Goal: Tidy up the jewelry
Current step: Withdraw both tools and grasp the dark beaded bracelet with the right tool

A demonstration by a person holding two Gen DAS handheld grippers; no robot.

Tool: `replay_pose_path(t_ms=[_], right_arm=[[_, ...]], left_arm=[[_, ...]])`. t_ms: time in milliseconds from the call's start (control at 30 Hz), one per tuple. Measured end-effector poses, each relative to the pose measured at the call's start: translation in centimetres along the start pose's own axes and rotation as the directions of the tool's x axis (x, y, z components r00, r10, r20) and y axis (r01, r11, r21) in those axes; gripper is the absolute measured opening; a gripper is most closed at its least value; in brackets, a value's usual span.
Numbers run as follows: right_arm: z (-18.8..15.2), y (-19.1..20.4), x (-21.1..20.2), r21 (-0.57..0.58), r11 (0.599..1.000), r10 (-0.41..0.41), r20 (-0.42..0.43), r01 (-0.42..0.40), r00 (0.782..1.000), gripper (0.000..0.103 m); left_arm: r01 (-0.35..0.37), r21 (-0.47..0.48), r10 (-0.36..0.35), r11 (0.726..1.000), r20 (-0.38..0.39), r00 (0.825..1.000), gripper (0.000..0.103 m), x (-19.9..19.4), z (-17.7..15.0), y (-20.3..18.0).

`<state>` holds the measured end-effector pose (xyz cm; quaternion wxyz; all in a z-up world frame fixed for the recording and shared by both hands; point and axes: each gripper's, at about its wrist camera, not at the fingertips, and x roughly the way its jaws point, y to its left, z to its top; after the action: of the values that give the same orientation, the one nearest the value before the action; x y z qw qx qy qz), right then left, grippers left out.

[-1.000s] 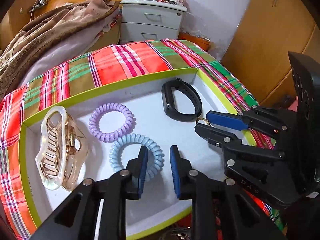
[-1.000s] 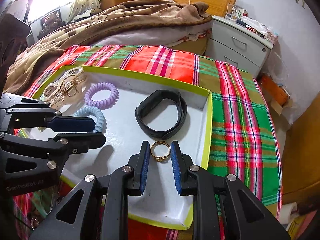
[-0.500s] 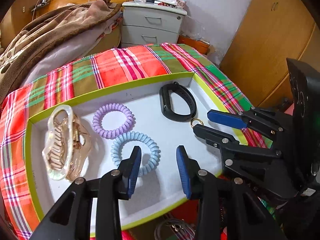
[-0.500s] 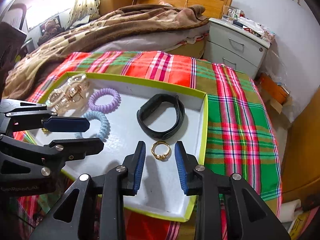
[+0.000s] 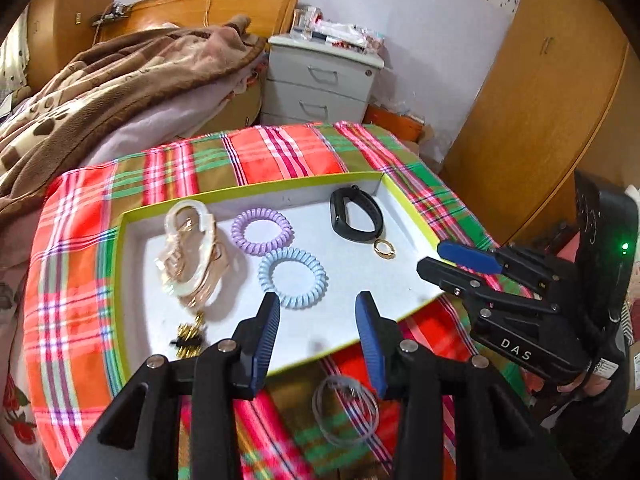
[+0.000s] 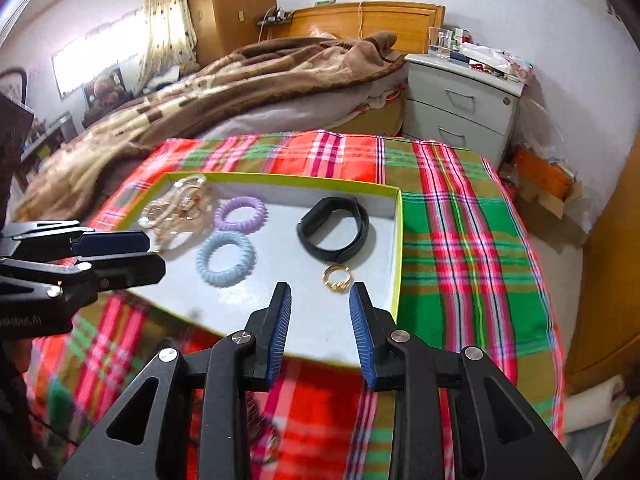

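Note:
A white tray with a lime-green rim point(image 5: 256, 192) point(image 6: 280, 179) lies on a plaid cloth. It holds a clear and gold hair claw point(image 5: 192, 256) point(image 6: 176, 210), a purple coil hair tie point(image 5: 260, 215) point(image 6: 222, 216), a light blue coil hair tie point(image 5: 292, 256) point(image 6: 204, 260), a black wristband point(image 5: 339, 220) point(image 6: 320, 250) and a gold ring point(image 5: 387, 255) point(image 6: 338, 287). My left gripper point(image 5: 317, 300) point(image 6: 155, 254) hovers over the tray's near edge behind the blue coil, its jaws opening, nothing between them. My right gripper point(image 6: 321, 290) point(image 5: 430, 257) stands open just short of the ring, apart from it.
A small black and gold piece point(image 5: 188, 340) lies in the tray's near left corner. Thin grey loops point(image 5: 344, 408) rest on the plaid cloth point(image 6: 460, 240) in front of the tray. Behind are a bed with a brown blanket point(image 6: 240, 88), a grey nightstand point(image 6: 460, 112) and wooden wardrobes point(image 5: 540, 100).
Both grippers have drawn back and upward from the tray and their jaws have widened. The ring, earlier between the right fingers, now lies free ahead of them. The blue coil stays in the tray.

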<state>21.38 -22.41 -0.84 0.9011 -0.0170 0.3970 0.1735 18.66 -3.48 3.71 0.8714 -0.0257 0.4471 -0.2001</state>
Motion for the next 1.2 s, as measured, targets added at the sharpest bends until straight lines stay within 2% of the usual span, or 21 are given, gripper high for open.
replay_pose_path(t_ms=[200, 267, 300, 500, 633, 767, 1067, 1200], right_arm=[[-2.4, 0.5, -2.0, 0.060, 0.992, 0.109, 0.021, -0.110, 0.994, 0.032], [-3.3, 0.8, -2.1, 0.081, 0.986, 0.144, 0.005, -0.144, 0.990, 0.037], [-3.8, 1.1, -2.1, 0.081, 0.986, 0.147, -0.007, -0.146, 0.989, 0.044], [-6.0, 3.2, -1.3, 0.035, 0.992, 0.127, -0.070, -0.124, 0.989, 0.046], [-6.5, 4.4, -1.1, -0.002, 0.997, 0.078, -0.080, -0.079, 0.994, 0.046], [-6.9, 5.3, -0.7, -0.035, 0.997, 0.069, -0.094, -0.073, 0.993, 0.046], [-7.7, 7.1, -0.6, -0.150, 0.988, 0.011, -0.105, -0.026, 0.994, 0.046], [-7.9, 7.0, 0.1, -0.138, 0.990, -0.013, -0.119, -0.004, 0.993, 0.046]], left_arm=[[0.004, -0.026, -0.003, 1.000, 0.050, 0.999, 0.042, -3.1, -2.0, 0.4], [0.004, -0.042, -0.002, 0.999, 0.057, 0.998, 0.042, -3.8, -3.0, 0.7], [0.003, -0.047, 0.000, 0.999, 0.060, 0.998, 0.042, -4.1, -3.4, 0.9], [-0.001, -0.090, 0.006, 0.996, 0.063, 0.998, 0.042, -5.2, -5.9, 1.9], [-0.008, -0.121, 0.014, 0.993, 0.051, 0.999, 0.042, -5.4, -7.5, 2.6], [-0.016, -0.142, 0.022, 0.990, 0.040, 0.999, 0.042, -5.6, -8.7, 3.2], [-0.015, -0.167, 0.021, 0.986, 0.033, 0.999, 0.042, -5.7, -9.8, 3.7], [-0.005, -0.173, 0.010, 0.985, 0.028, 1.000, 0.042, -5.5, -9.9, 3.5]])
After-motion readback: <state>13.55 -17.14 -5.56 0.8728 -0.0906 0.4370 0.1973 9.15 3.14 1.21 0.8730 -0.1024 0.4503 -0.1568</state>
